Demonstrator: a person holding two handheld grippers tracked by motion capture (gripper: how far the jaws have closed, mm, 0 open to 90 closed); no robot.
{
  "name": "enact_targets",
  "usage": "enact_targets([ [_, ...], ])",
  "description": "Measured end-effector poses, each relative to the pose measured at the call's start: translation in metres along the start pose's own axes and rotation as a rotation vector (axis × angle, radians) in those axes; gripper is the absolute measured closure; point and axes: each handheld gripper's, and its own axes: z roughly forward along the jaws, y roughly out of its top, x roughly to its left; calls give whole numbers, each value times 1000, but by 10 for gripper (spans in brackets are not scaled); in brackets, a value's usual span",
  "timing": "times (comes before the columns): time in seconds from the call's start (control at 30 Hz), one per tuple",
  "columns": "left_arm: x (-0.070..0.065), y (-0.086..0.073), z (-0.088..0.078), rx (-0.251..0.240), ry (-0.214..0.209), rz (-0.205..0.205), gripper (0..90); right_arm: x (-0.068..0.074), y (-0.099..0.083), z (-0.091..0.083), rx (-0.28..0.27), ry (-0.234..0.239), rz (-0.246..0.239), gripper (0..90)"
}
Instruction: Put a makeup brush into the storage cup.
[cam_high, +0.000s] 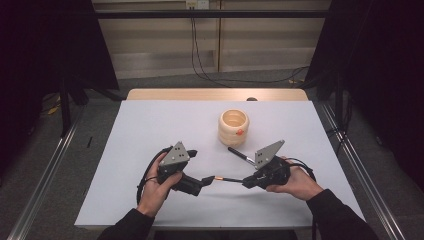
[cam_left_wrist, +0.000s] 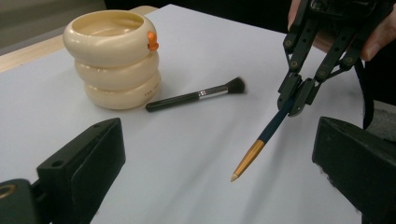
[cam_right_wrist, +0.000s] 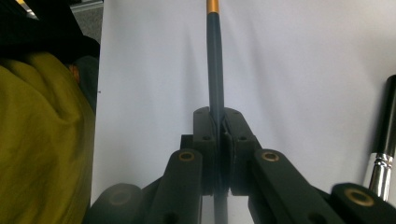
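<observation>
A thin dark-blue pencil brush (cam_left_wrist: 268, 130) with a gold band and pale tip is clamped by my right gripper (cam_left_wrist: 295, 100), which is shut on its rear end. In the right gripper view the jaws (cam_right_wrist: 218, 128) press together on the shaft (cam_right_wrist: 215, 70), which points straight ahead. In the high view my right gripper (cam_high: 247, 182) holds the brush (cam_high: 225, 179) level, tip toward my left gripper (cam_high: 202, 184). My left gripper (cam_left_wrist: 217, 163) stands open, its jaws wide apart, with the brush tip just ahead of them and touching neither.
A cream ring-shaped holder (cam_high: 233, 127) with an orange tab stands mid-table on the white table (cam_high: 150, 130). A black makeup brush (cam_high: 241, 155) lies in front of it, also seen in the left gripper view (cam_left_wrist: 194, 96). A blurred yellow-green shape (cam_right_wrist: 42, 140) is at the left.
</observation>
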Motion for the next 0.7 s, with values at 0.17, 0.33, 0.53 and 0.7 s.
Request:
enact_targets([
  [0.17,-1,-3,-2,-38,-2,-11,27,1,-4,-3,-50,-19,27,854],
  [0.33,-1,-4,-5,-70,20,-21,26,0,-6,-6,-118,-38,36,854],
  [0.53,-2,-6,-12,-152,46,-44,16,-1,-9,-9,-188,-34,58,854],
  [0.7,-3,-7,-15,-181,59,-52,16,0,-9,-10,-219,-43,67,854],
])
